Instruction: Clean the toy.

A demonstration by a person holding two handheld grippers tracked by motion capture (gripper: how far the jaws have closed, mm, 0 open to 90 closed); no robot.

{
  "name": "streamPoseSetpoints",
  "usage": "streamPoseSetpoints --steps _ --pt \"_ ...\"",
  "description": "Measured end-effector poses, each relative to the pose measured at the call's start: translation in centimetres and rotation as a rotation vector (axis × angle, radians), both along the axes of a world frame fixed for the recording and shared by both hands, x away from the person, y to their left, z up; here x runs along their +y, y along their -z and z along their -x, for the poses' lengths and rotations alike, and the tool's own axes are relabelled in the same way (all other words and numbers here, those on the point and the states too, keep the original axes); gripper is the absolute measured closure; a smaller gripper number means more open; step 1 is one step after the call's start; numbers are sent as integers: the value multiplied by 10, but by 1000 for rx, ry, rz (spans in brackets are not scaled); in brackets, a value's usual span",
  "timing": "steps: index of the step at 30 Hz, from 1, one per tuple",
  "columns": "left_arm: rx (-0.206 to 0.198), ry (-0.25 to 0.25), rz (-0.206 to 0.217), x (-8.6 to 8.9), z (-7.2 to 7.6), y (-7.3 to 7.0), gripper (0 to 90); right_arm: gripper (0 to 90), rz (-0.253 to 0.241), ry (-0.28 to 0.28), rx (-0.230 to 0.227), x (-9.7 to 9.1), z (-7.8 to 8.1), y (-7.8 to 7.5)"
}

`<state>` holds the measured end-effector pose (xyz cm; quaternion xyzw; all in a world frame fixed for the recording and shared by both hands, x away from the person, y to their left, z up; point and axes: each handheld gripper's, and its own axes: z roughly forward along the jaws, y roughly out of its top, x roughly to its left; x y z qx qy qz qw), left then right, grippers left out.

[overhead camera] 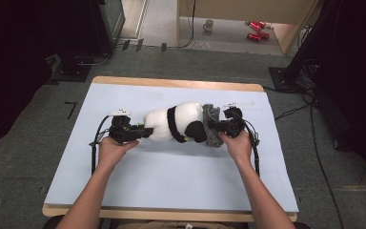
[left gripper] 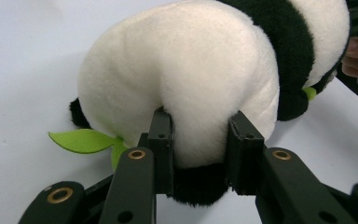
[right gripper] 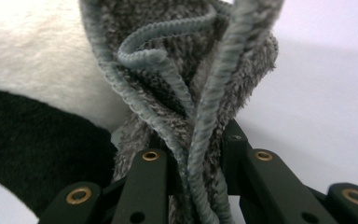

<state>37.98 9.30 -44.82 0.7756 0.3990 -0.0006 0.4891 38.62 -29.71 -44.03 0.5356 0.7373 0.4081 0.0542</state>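
Left claw [left gripper: 199,156] at nine o'clock, clamped on plush panda [left gripper: 186,79]; right claw [right gripper: 193,168] at three o'clock, pinching grey fuzzy cloth [right gripper: 186,84]; on table [overhead camera: 171,176].

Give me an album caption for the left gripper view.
Black tongs pinch the white end of a plush panda.

- No text, label, brand, number or sign can be read in any of the three views.
- The two red cans [overhead camera: 256,30] lying on the floor beyond the table are too small to read.
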Motion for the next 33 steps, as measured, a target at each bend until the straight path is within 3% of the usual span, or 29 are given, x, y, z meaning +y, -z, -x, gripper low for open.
streamPoseSetpoints --steps 4,12,15,19,23,24,27,30,33 --pt "10 0 9 -1 -2 -1 679 776 -29 16 -33 -11 6 -12" --pt "18 -5 10 -2 -5 -2 679 776 -129 10 -135 -21 24 -54" --pt "18 -9 11 -2 -5 -2 678 776 -149 -6 -154 -19 28 -63" --pt "16 -8 9 -1 -5 -3 674 776 -174 -82 -165 -2 37 -78" --pt "13 -16 15 -2 -5 -3 652 775 -178 -140 -149 12 40 -79" --pt "2 -16 7 -1 -5 -3 641 775 -164 -180 -121 23 40 -75" --pt "-20 -8 -11 -1 -2 -4 608 773 -135 -213 -89 33 38 -65" --pt "-49 3 -21 -1 -1 -4 542 771 -78 -215 -75 39 36 -55" --pt "-91 18 -26 1 1 -4 438 771 -94 -196 -82 38 32 -52"
